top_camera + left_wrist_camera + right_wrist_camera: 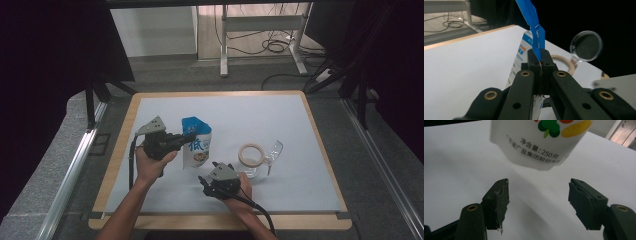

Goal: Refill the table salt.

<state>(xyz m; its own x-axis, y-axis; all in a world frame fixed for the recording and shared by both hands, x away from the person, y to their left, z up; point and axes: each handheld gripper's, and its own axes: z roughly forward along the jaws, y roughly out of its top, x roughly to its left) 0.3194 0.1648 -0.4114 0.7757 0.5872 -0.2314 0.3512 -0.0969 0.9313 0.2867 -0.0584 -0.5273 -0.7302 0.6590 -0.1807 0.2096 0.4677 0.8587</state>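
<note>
Left gripper (189, 138), in high view: held in left hand (150, 162) over left-centre of white-topped, wood-edged table (280, 107), pointing level toward the right; forearm entering from bottom edge, wrist bent upward. Grey three-cornered plate on top, tilted. Jaws fully closed, clamped on blue upper edge of blue-and-white printed plastic pouch (196, 142). Confirmed in left gripper view: left gripper (540, 58) pinching the blue top seam of the pouch (534, 30), seam running up and away between the closed pads.

Pouch: upright near table centre, hanging from the clamped edge; bottom seen in right gripper view (537, 142) as white, rounded, printed, casting a shadow on the table beneath. Contact between bottom and table: cannot tell.

Right gripper (201, 181), in high view: held in right hand (239, 192) near the front edge of the table, just below and right of the pouch, pointing left toward the pouch's base; cable trailing back to bottom edge. In right gripper view (539, 202): jaws standing well apart, nothing between them, pads worn and clear of the pouch.

Beyond right hand: beige tape ring (251, 154) lying flat, beside a clear plastic lidded container (267, 157) with lid raised.
</note>
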